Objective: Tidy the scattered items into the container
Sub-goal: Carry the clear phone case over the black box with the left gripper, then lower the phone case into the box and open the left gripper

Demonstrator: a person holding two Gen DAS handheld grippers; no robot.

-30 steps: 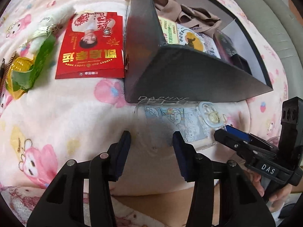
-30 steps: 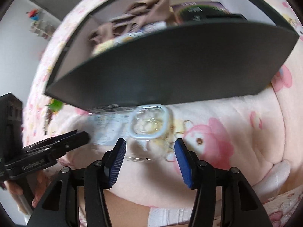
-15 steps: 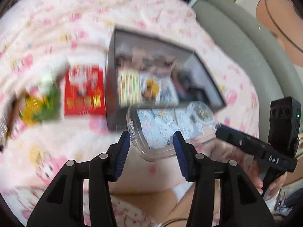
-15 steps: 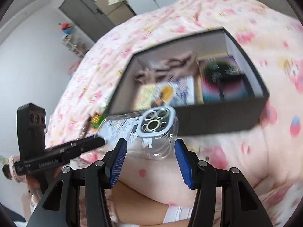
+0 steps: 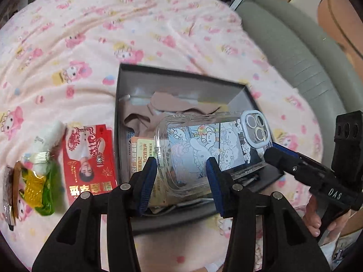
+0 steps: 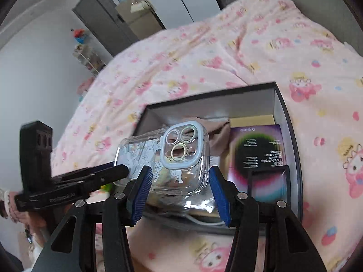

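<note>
Lowering is going best level and slow: the right gripper is clamping the clear cartoon-printed plastic phone case above the dark rectangular box; the left gripper is closing around its other end, contact unclear.

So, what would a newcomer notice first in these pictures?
A clear plastic phone case with cartoon drawings hangs above the open black cardboard box, between the left tongs and the right tongs. A red printed envelope lies on the pink cartoon blanket beside the box.
</note>
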